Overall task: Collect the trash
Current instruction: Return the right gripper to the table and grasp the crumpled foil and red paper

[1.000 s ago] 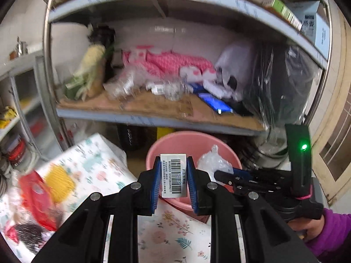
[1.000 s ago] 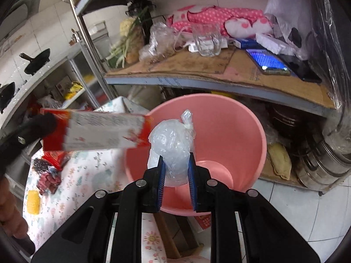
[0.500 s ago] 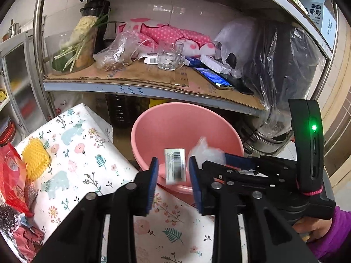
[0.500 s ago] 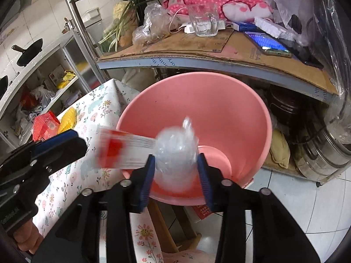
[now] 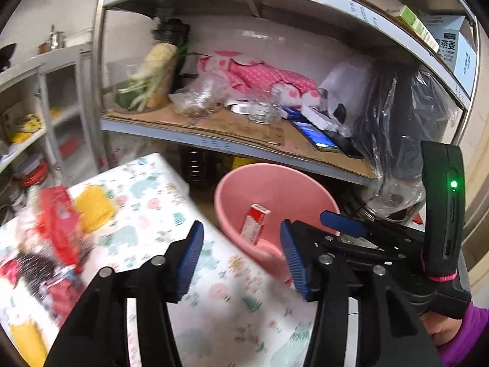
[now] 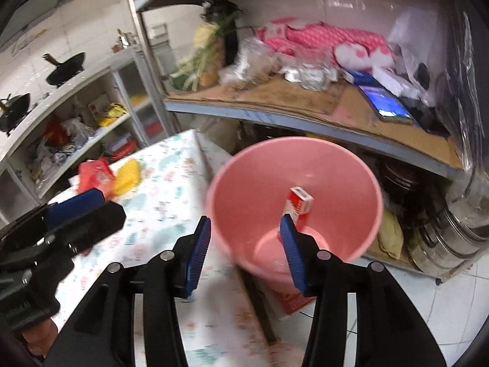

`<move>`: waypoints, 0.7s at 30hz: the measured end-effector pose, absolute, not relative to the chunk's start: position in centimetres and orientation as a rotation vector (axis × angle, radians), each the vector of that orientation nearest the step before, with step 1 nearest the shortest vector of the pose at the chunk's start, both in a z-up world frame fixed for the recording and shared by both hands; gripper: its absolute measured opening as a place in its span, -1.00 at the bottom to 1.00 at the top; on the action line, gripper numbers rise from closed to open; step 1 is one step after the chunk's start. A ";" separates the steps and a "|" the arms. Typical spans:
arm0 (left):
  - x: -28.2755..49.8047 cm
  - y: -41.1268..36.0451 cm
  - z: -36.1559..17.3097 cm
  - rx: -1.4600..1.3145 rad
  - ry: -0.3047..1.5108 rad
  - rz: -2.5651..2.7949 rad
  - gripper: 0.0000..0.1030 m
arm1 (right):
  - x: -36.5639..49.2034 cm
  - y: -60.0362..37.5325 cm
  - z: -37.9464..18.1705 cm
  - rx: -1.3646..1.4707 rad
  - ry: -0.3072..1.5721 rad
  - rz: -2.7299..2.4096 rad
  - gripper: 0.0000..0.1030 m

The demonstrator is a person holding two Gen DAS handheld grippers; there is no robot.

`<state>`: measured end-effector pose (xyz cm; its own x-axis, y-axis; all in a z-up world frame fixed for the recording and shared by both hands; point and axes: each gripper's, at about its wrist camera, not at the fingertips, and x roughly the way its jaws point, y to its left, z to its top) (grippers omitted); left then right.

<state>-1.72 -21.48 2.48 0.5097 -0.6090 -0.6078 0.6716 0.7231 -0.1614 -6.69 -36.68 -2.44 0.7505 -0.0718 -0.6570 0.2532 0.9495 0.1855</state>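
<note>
Dropped carton lies in bucket beyond the spread right gripper.

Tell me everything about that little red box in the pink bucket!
The little red and white box looks like thin cardboard, long and narrow, with a red top end and white sides bearing red print too blurred to read. It stands tilted inside the pink bucket, its top end up and its lower end near the bottom, hidden in the right wrist view by a blue finger pad. No gripper holds it.
</note>
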 end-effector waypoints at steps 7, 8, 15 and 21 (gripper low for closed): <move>-3.9 -15.9 3.9 0.038 0.671 -0.662 0.09 | -7.6 -30.9 -0.7 0.176 0.631 -0.099 -0.06; -4.1 -15.2 3.9 0.035 0.671 -0.650 0.09 | -7.8 -30.3 -0.5 0.168 0.626 -0.091 -0.06; -4.7 -10.3 3.0 0.013 0.687 -0.579 0.09 | -8.3 -25.9 -0.7 0.120 0.657 -0.028 -0.06; -4.0 -3.9 1.8 0.002 0.683 -0.476 0.07 | -7.5 -22.7 -1.1 0.121 0.660 0.042 -0.06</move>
